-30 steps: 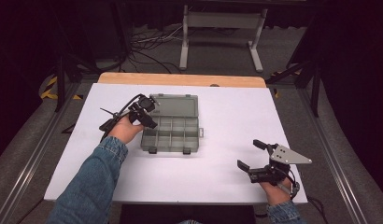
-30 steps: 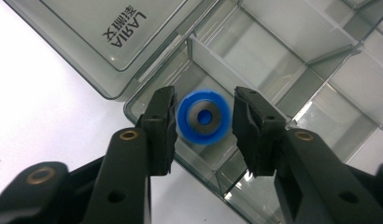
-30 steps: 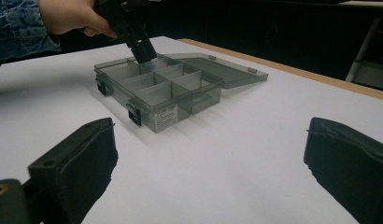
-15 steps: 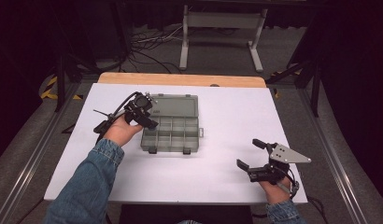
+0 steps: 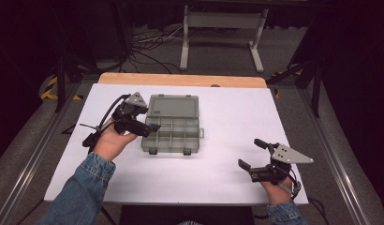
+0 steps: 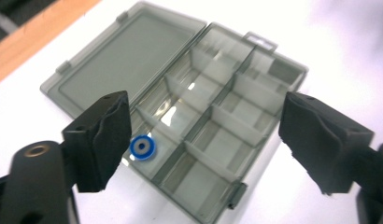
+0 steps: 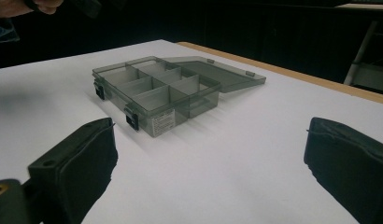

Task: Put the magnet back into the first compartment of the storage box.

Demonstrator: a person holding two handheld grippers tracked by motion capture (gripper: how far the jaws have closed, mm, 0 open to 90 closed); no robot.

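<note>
My left gripper (image 5: pixel 150 127) fingers have just been opening, nothing between them, above the organizer box (image 5: pixel 173 136) mid-surface, a blue ring (image 6: pixel 141 148) in its corner compartment. Its long axis runs away from me, lid (image 5: pixel 173 106) lying open at the far end. My right gripper (image 5: pixel 250 154) fingers are apart.

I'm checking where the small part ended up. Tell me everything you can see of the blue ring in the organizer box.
The blue ring is a small, flat round piece, bright blue with a grey centre, plastic or rubber by its look. It lies flat on the floor of a compartment on the hinge side of the open organizer box, beside a divider. Nothing grips it: the left gripper hangs above it, jaws apart.
</note>
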